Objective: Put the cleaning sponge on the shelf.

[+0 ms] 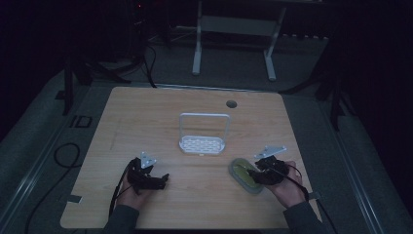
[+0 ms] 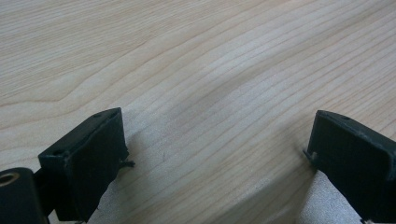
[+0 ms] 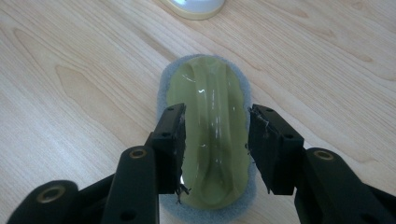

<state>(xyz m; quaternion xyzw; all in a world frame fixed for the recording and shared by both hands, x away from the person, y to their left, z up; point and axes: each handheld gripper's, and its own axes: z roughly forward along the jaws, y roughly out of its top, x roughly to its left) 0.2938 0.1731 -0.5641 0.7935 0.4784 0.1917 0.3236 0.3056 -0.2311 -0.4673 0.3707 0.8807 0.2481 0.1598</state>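
The scrubbing sponge [image 3: 205, 135] lies flat on the wooden table [image 1: 195, 102], a little to the right of the white rack [image 1: 203, 134] and nearer the person. It has a soft grey pad underneath and a shiny yellow-green plastic top with a raised ridge down its middle. It looks light, and the pad would squash easily, but the plastic top looks hard and maybe slippery. The ridge seems the best place to grab, since it is narrow and sticks up. The right gripper [image 3: 215, 140] sits right over the sponge, its jaws partly open on either side of the ridge, close to the plastic but not squeezing it yet. The left gripper [image 2: 219, 149] rests to the left of the rack, low over bare wood, jaws wide apart and holding nothing.
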